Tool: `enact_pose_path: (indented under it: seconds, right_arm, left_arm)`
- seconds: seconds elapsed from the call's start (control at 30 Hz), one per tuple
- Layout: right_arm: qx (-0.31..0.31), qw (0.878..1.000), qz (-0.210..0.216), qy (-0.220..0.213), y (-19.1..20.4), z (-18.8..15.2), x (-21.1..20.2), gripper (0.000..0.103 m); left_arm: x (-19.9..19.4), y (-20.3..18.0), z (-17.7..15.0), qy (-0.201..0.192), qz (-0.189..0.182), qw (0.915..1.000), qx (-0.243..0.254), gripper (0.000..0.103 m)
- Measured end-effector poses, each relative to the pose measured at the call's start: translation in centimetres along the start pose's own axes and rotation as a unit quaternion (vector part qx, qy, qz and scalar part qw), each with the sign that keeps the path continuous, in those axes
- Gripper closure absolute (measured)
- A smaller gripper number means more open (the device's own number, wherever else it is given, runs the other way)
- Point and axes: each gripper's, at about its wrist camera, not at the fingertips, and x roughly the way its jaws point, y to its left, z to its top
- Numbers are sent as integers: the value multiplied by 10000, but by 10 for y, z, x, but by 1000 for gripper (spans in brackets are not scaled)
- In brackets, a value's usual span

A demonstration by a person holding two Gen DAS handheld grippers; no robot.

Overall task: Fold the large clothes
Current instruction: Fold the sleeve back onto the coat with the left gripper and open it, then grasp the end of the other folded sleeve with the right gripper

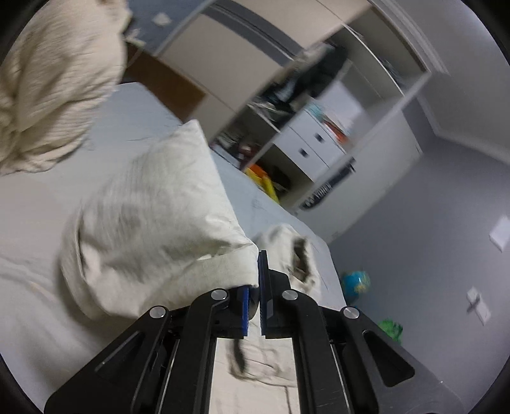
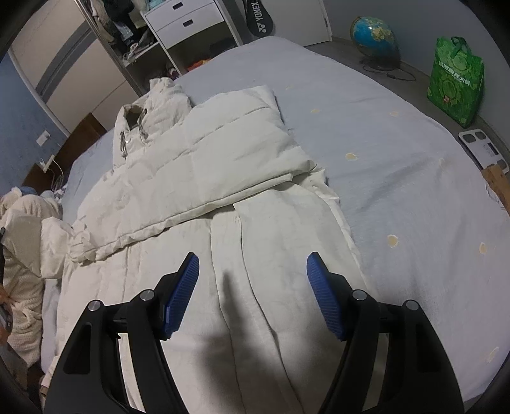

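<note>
On the pale blue bed (image 2: 366, 133), toward its left side, lies the cream padded jacket (image 2: 204, 159), spread flat with its collar toward the far edge and its hem toward the near one. Quilted seams run across it, and two drawcords with metal tips hang at the neck (image 2: 134, 130). One sleeve (image 2: 223, 165) is folded across the chest as a wide band, its cuff ending near the jacket's right side. At the far left edge of the bed, a second cream, fuzzy fabric is heaped (image 2: 22, 242) (what it is cannot be told).

From the left wrist view, the left gripper (image 1: 258, 280) has its blue pads pressed together on a fold of the jacket (image 1: 153, 223), which is lifted off the bed and drapes away to the left; the picture is blurred. The right gripper (image 2: 253, 286) hovers over the jacket's lower half with its jaws wide apart and nothing between them.

Beyond the far edge stands an open wardrobe (image 2: 121, 28) holding dark hanging clothes and a white two-drawer unit (image 2: 188, 19). Right of it, on the floor, are a globe (image 2: 374, 35), a green bag (image 2: 455, 82), its inside hidden, and a white scale (image 2: 484, 149).
</note>
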Motion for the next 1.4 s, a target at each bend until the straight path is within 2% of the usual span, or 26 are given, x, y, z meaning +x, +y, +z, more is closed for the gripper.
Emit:
enact_pose_path:
  seconds: [0.27,0.4,0.6,0.8,0.93,1.0,1.03,1.07,1.17,1.4]
  right_arm:
    - [204,9997,157,-31,-8,0,-3,37]
    - [276,9994,222,-39,-10,0,-4,37]
    - [364,9988,311,-42,-14,0,-4,37]
    - [366,9988,314,-19,-14,1,-3,37]
    - [334,9990,287,-7,-13,0,-3,37]
    - [327,9991,270,6,-12,0,-2,37]
    - [322,9991,258,15,-12,0,-1,37]
    - [317,9992,250,22,-12,0,-1,37]
    - [299,9993,223,41,-11,0,1,37]
    - [247,9995,165,70,-9,0,3,37]
  left_arm:
    - [37,-72,-47,409,-208,9964,712,99]
    - [59,-94,-65,597,-276,9946,802,99]
    - [103,-113,-97,1103,-217,9881,1047,99]
    - [144,-114,-142,1734,-54,9768,1259,98]
    - [173,-107,-171,2194,138,9685,1173,93]
    - [185,-103,-183,2407,296,9630,1177,86]
    - [192,-101,-190,2543,350,9593,1177,78]
    - [196,-100,-196,2652,374,9564,1167,64]
    - [192,-104,-208,2659,285,9559,1217,45]
    - [143,-106,-205,2732,-6,9472,1678,39]
